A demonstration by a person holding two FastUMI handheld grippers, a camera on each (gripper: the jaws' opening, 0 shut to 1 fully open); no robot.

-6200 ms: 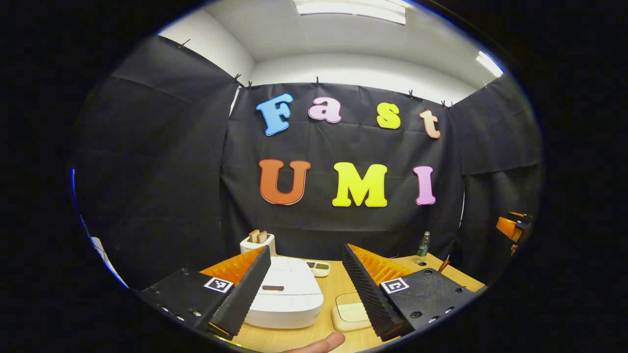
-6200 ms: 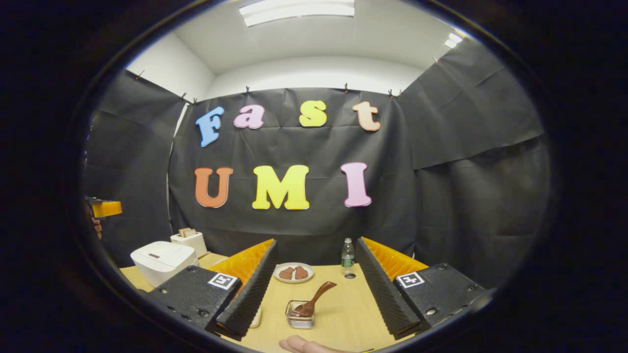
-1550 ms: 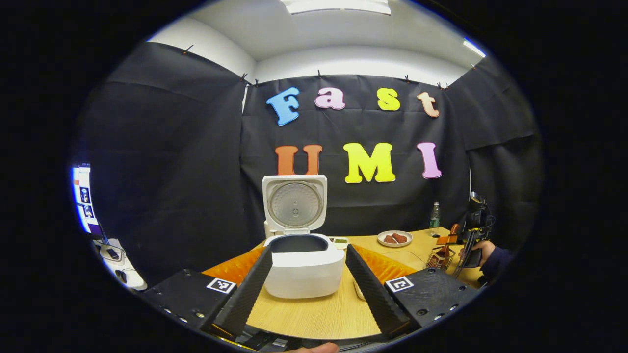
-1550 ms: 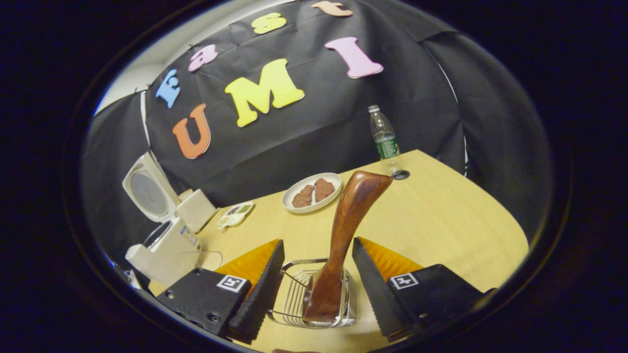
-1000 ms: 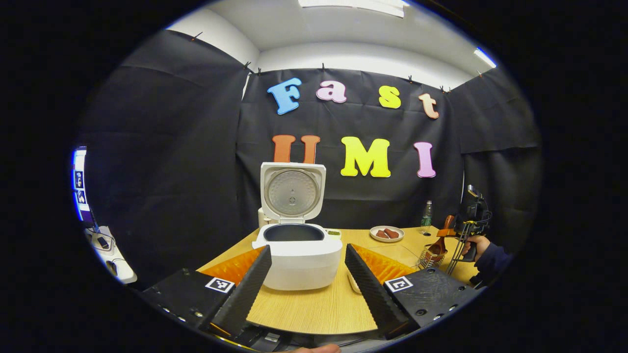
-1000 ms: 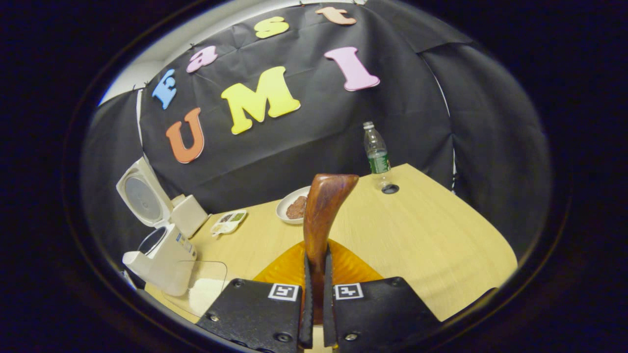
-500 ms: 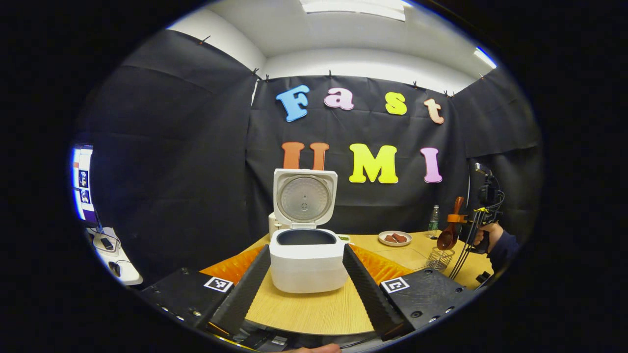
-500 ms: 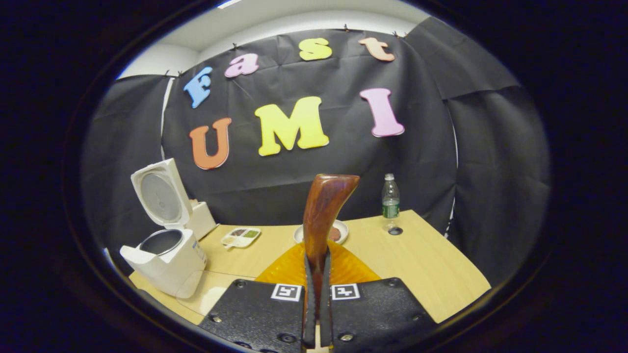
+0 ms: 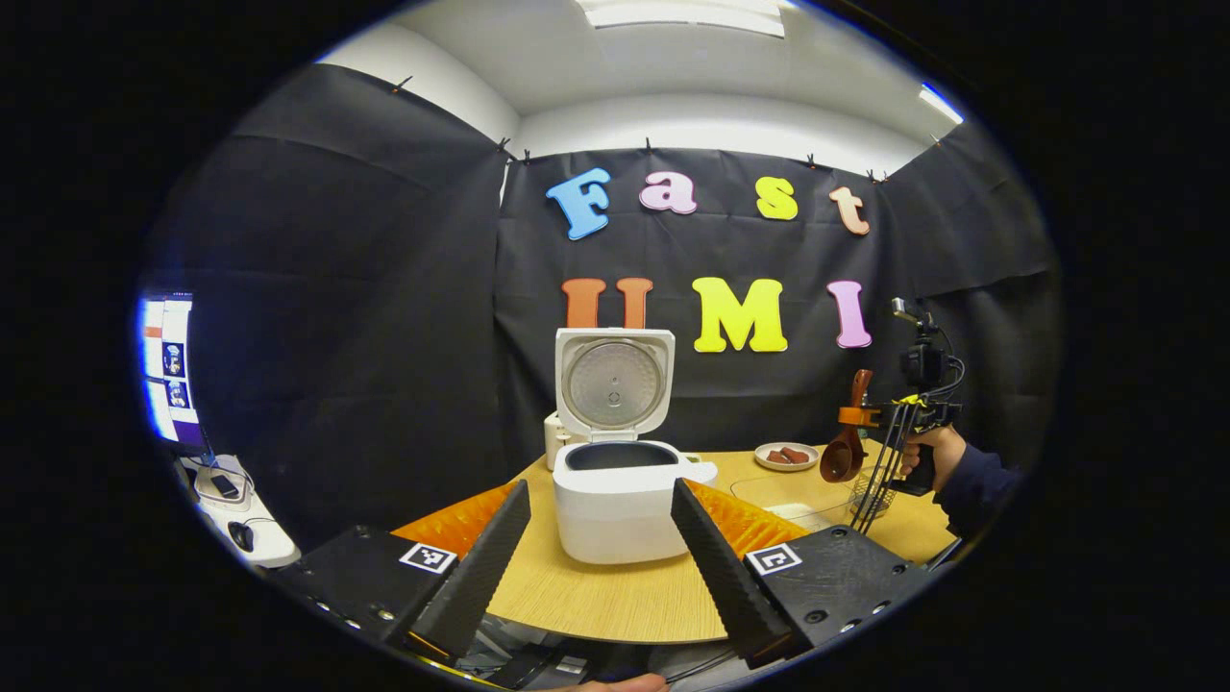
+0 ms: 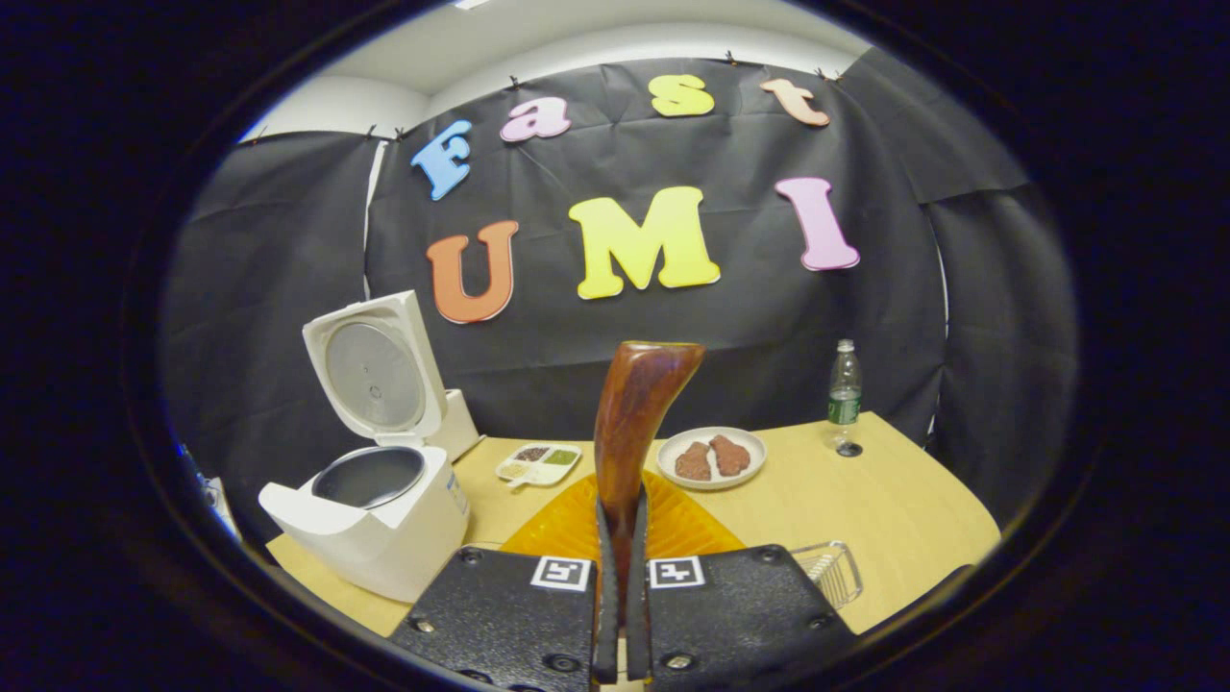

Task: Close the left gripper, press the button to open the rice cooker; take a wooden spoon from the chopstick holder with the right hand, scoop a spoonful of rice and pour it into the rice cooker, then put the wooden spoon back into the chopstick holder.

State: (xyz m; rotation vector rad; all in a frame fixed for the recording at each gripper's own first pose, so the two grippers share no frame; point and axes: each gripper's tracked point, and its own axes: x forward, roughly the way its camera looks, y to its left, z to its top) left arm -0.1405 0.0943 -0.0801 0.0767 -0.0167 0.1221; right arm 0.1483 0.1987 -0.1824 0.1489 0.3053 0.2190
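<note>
The white rice cooker (image 9: 615, 505) stands on the table with its lid (image 9: 615, 382) up and its dark pot showing. My left gripper (image 9: 598, 553) is open, back from the table's near edge, with the cooker farther off between its fingers. My right gripper (image 10: 621, 586) is shut on the wooden spoon (image 10: 634, 423), whose handle sticks up past the fingers. In the left gripper view the spoon's bowl (image 9: 844, 459) hangs in the air above the wire chopstick holder (image 9: 873, 488). The holder (image 10: 828, 572) sits low at the right, and the open cooker (image 10: 375, 519) at the left.
A clear tray of rice (image 9: 793, 502) lies right of the cooker. A plate of meat (image 10: 711, 457), a small sauce dish (image 10: 538, 463) and a water bottle (image 10: 844, 394) stand toward the table's back. A toaster (image 10: 463, 423) is behind the cooker. A person's hand (image 9: 930, 452) holds the right gripper.
The right gripper shut on the spoon and lifted it clear of the holder, then turned left toward the cooker. The left gripper stayed open and drifted a little.
</note>
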